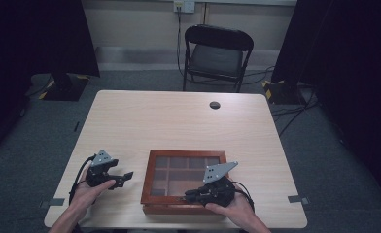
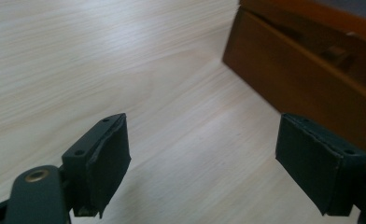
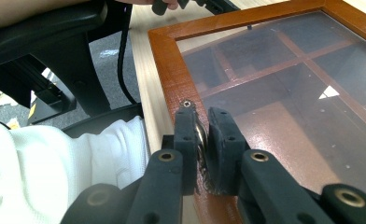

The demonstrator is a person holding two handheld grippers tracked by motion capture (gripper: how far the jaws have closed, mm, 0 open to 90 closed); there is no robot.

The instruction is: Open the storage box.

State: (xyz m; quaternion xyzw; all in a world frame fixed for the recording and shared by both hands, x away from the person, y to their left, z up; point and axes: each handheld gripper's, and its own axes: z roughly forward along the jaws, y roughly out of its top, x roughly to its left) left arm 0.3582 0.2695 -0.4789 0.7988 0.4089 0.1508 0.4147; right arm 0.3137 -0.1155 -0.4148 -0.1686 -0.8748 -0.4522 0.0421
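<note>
right tool (image 3: 202, 140) pinches the metal clasp (image 3: 200, 135) on the box (image 1: 152, 170); left tool (image 2: 202, 163) gapes beside it. the glass lid (image 3: 284, 79) looks stiff, fragile, probably hinged: lift by the clasp.

Bare tabletop (image 1: 179, 116) beyond wooden box (image 1: 152, 174).

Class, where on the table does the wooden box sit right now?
In the high view, the wooden box sits at the table's near edge, slightly right of centre, between the two tongs.

Reddish-brown wooden glass-lidded box (image 1: 149, 179) on pale, fine-grained wooden table (image 1: 179, 121); black folding chair (image 1: 216, 54) at twelve o'clock; grey carpet.
</note>
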